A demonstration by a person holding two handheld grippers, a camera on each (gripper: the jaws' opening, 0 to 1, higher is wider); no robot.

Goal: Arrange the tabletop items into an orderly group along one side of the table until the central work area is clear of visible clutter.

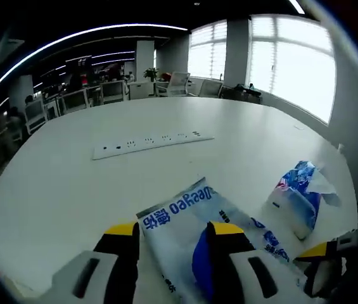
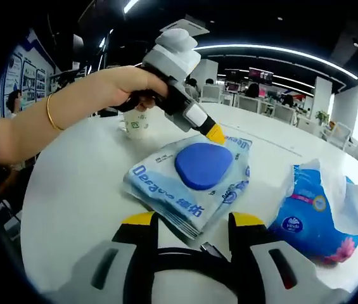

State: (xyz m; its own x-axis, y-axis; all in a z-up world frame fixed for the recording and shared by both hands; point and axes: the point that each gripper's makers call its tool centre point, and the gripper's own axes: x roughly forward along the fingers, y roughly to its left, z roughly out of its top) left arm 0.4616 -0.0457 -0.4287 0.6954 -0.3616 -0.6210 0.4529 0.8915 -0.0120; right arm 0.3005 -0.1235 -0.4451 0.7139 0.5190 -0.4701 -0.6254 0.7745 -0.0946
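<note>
A flat white-and-blue wet-wipes pack (image 1: 179, 212) with a blue oval lid (image 2: 203, 164) lies on the white table (image 1: 71, 183). My left gripper (image 1: 172, 231) is open, with its jaws on either side of the pack's near end. In the right gripper view a hand holds the left gripper (image 2: 211, 132), and its yellow tip rests at the far edge of the wipes pack (image 2: 166, 190). A blue tissue pack (image 2: 312, 215) with a tissue sticking out lies right of the wipes. My right gripper (image 2: 193, 220) is open, just short of the wipes.
A paper cup (image 2: 137, 123) stands behind the hand. A long white socket strip (image 1: 153, 142) is set into the tabletop beyond the wipes. The tissue pack (image 1: 299, 196) lies near the table's right edge, with the right gripper (image 1: 327, 259) below it. Office desks and chairs surround the table.
</note>
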